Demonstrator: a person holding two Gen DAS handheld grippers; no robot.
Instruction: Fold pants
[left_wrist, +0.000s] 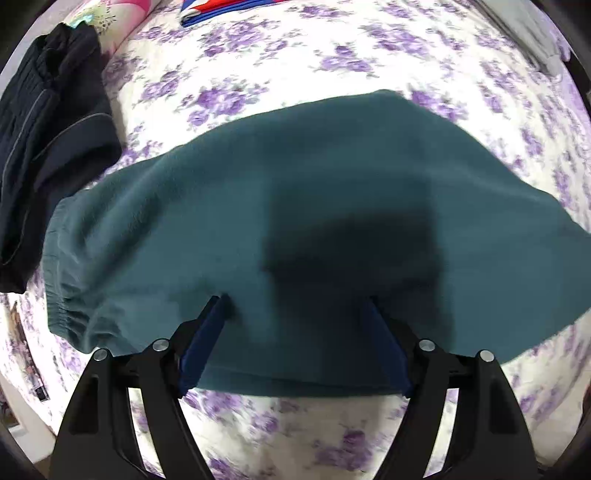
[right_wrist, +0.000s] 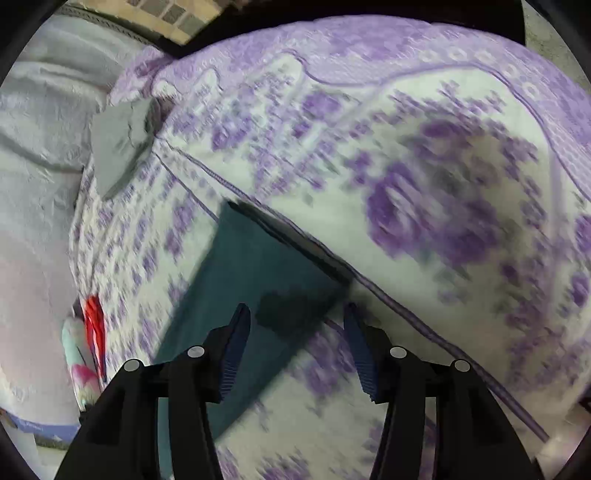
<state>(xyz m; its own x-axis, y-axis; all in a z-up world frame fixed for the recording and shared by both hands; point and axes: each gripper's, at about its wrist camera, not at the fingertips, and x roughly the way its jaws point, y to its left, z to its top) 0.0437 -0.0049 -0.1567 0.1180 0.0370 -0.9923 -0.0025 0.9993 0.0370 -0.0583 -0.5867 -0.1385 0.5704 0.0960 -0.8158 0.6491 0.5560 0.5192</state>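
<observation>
Teal pants (left_wrist: 295, 206) flat on bedspread (left_wrist: 295, 59), under spread left tool (left_wrist: 295, 299)

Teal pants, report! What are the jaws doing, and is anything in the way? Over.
Left gripper open, jaws straddling the teal pants. Right gripper open over their corner. Pants flat on floral bedspread. Dark garment beside, not blocking.

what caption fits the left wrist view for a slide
Open left claw poised over folded teal fleece pants on a purple-flowered white bedspread, dark navy garment lying alongside.
</observation>
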